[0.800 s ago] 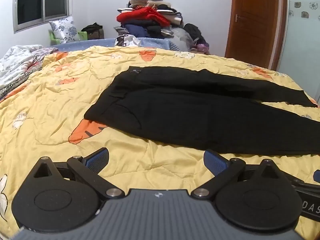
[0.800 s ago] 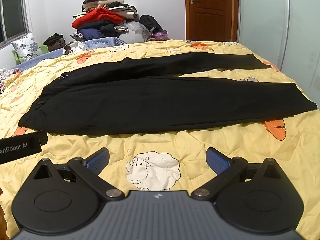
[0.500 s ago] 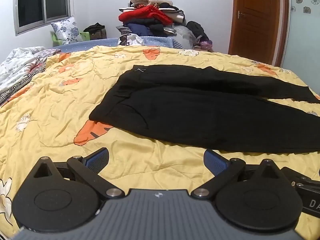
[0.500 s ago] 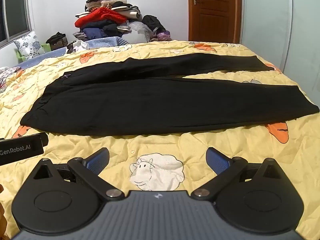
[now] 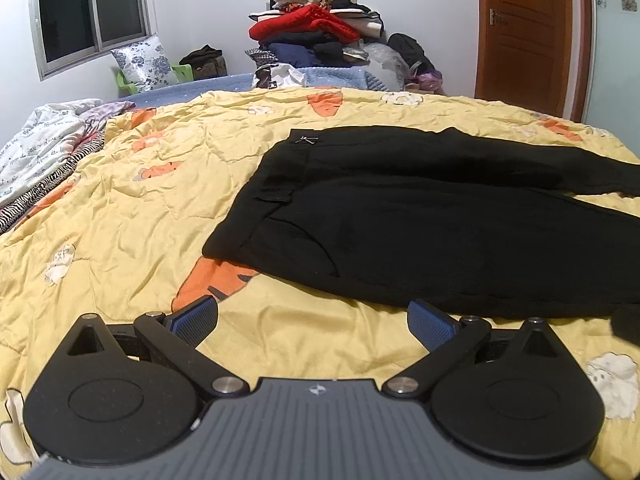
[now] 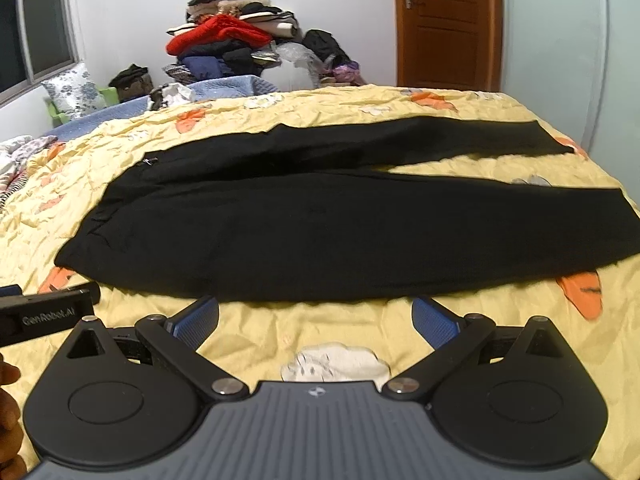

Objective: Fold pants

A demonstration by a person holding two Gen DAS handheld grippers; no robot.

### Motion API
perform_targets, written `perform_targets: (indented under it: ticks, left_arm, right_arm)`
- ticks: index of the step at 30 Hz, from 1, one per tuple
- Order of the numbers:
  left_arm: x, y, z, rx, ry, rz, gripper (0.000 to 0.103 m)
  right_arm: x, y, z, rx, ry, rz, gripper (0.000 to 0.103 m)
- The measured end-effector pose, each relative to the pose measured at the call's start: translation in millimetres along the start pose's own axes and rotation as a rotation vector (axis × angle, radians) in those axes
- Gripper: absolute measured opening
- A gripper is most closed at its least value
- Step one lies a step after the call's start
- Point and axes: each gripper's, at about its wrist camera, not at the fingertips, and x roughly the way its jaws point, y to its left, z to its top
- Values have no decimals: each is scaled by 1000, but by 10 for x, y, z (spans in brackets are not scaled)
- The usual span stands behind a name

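Note:
Black pants point(image 5: 420, 216) lie flat on a yellow quilt point(image 5: 140, 208), waistband to the left and both legs stretched to the right, slightly apart at the hems point(image 6: 520, 184). My left gripper point(image 5: 314, 320) hovers open over the quilt just short of the pants' near edge, by the waist end. My right gripper point(image 6: 316, 318) is open too, above the quilt in front of the near leg point(image 6: 340, 248). Nothing is between either pair of blue pads point(image 6: 434, 322). The left gripper's body point(image 6: 44, 314) shows at the left edge of the right wrist view.
A tall heap of clothes point(image 5: 316, 36) stands behind the bed against the wall. A flowered pillow point(image 5: 146, 64) and rumpled bedding point(image 5: 36, 148) lie at the far left. A wooden door point(image 6: 448, 24) is at the back right. A hand point(image 6: 8, 408) shows at lower left.
Both grippers have moved closer to the pants, which now fill more of each view. The left view has shifted toward the waist end. The pants have not moved.

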Motion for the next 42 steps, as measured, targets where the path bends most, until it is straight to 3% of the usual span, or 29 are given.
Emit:
perform_targets:
  ticks: [8,17,25,42]
  left_arm:
    - [272,116,162,5,11,41,103]
    - [553,120,324,14,33,54,103]
    - [681,83,322,21,55,53,103]
    - [548,-48,316,18,53,16,103]
  right_arm:
    - [206,69,446,-173,-105,81,103]
    - [605,156,772,-203,-77,132,103]
    - [812,222,628,-222,-33,96,103]
    - [623,31,482,-97,-3,39,103]
